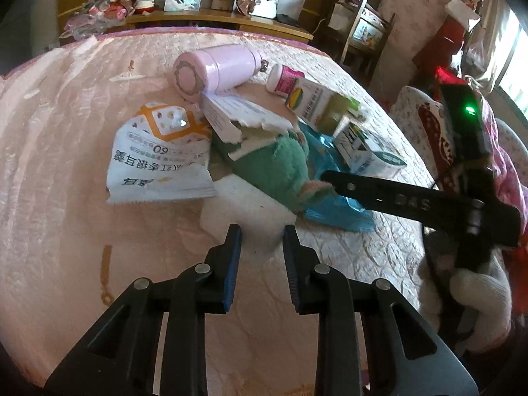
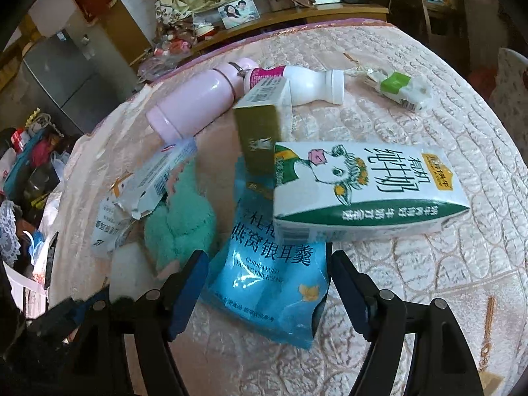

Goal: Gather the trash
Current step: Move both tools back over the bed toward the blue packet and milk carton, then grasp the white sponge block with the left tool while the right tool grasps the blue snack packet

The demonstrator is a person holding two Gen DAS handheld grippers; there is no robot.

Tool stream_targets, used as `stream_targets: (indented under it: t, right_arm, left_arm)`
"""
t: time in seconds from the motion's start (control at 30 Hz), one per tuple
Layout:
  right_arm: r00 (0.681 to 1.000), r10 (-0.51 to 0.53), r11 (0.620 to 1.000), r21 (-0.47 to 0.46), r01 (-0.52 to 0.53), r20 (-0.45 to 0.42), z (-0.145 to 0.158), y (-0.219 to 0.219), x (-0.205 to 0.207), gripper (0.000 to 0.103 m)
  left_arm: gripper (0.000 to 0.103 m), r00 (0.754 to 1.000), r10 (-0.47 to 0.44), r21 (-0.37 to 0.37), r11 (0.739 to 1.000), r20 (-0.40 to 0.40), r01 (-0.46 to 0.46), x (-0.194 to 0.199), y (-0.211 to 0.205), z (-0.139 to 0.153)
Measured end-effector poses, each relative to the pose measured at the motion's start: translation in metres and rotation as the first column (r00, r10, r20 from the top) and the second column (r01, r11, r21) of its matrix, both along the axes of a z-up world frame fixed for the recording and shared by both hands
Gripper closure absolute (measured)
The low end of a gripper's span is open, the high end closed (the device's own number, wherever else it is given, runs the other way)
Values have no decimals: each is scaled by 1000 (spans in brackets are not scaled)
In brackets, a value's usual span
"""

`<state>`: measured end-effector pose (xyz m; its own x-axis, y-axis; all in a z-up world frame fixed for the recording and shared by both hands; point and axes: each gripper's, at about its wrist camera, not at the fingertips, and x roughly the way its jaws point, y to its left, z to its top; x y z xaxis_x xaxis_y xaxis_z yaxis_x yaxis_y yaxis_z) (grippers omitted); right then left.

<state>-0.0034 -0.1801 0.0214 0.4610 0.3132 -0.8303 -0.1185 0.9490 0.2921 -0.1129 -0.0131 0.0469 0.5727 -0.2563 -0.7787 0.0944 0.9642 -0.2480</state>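
Blue pouch [image 2: 264, 283] lies flat, lengthwise toward right gripper [image 2: 269, 283].

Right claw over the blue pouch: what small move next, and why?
Probably lower the right claw a little and close on the blue pouch. Its jaws stand open astride the pouch's near end, not pressing it. The milk carton overlaps the pouch's far part, so grip the near edge.

Your daylight enters at the window [image 1: 514, 76], washing the bed cover [image 1: 66, 138] pale. Fisheye corners go black. Edges blur slightly.
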Motion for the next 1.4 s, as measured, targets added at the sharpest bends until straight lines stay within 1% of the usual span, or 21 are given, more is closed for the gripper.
stream_targets:
  t: [0.07, 0.17, 0.23, 0.27, 0.4, 0.43, 0.47, 0.53, 0.57, 0.67, 0.77, 0.9, 0.97, 1.1, 1.13, 1.17, 1.2, 1.23, 1.27, 1.3, 1.4]
  right_arm:
    - [999, 25, 999, -27, -24, 21, 0, 2, -3, 30]
    - [997, 67, 997, -42, -66, 38, 2, 1, -9, 40]
    - [995, 96, 994, -50, -95, 26, 5, 0, -14, 42]
    - [993, 119, 992, -42, -119, 16, 6, -2, -18, 46]
    - [984, 176, 983, -57, -176, -4, 10, -13, -38, 46]
    - [981, 191, 979, -67, -192, -13, 10, -17, -45, 46]
    - [979, 202, 976, -80, -203, -21, 9, -19, -48, 46]
    - [976, 214, 971, -103, -216, -30, 8, -23, -54, 44]
    - [977, 212, 971, -110, -214, -31, 8, -24, -56, 40]
    - [982, 187, 978, -91, -188, -15, 10, -28, -57, 36]
    - [985, 174, 982, -73, -175, -10, 10, -27, -57, 34]
    - [983, 183, 978, -102, -181, 5, 12, -17, -60, 30]
    - [984, 179, 978, -113, -176, 12, 12, -14, -61, 27]
    - [986, 167, 982, -86, -166, -4, 4, -10, -60, 27]
    - [986, 164, 982, -90, -164, -5, 1, -9, -59, 27]
    - [986, 166, 982, -93, -166, -4, 0, -7, -59, 27]
    - [985, 174, 981, -90, -173, -4, -2, -6, -58, 27]
    - [984, 181, 980, -83, -180, 0, -3, -7, -59, 30]
    - [983, 185, 980, -69, -184, 7, -1, -8, -61, 44]
    - [981, 192, 980, -43, -192, 7, 0, -11, -62, 54]
    - [972, 236, 971, 39, -236, -9, 6, -17, -67, 57]
  left_arm:
    - [81, 1000, -4, -5, 1000, -4, 4, -4, 0, 0]
    - [81, 1000, -6, -20, 1000, -9, 6, -11, 2, 2]
    - [81, 1000, -10, -35, 999, -11, 10, -15, 4, 4]
    - [81, 1000, -12, -45, 999, -12, 12, -18, 6, 5]
    - [79, 1000, -6, -76, 997, -21, 4, -25, 13, 11]
    - [72, 1000, 1, -78, 997, -22, -2, -25, 15, 12]
    - [60, 1000, 10, -83, 996, -22, -11, -26, 17, 13]
    - [49, 1000, 29, -109, 994, -6, -29, -24, 21, 17]
    - [47, 999, 37, -114, 993, -1, -37, -24, 22, 18]
    - [45, 997, 80, -126, 989, -10, -81, -13, 19, 19]
    - [45, 993, 119, -108, 987, -28, -121, 1, 13, 15]
    - [45, 986, 160, -61, 985, -43, -162, 15, 8, 9]
    - [45, 984, 168, -50, 984, -53, -171, 20, 6, 4]
    - [45, 981, 172, -36, 984, -87, -175, 24, 6, -9]
    - [49, 982, 168, -37, 984, -91, -172, 24, 6, -11]
    - [62, 982, 162, -40, 985, -93, -166, 22, 7, -13]
    - [64, 983, 157, -37, 986, -98, -162, 20, 7, -13]
    - [66, 983, 151, -36, 987, -101, -155, 18, 8, -13]
    - [70, 985, 140, -41, 989, -100, -145, 14, 9, -12]
    - [70, 986, 132, -40, 990, -100, -137, 11, 9, -10]
    - [73, 990, 102, -34, 994, -94, -105, -1, 7, -5]
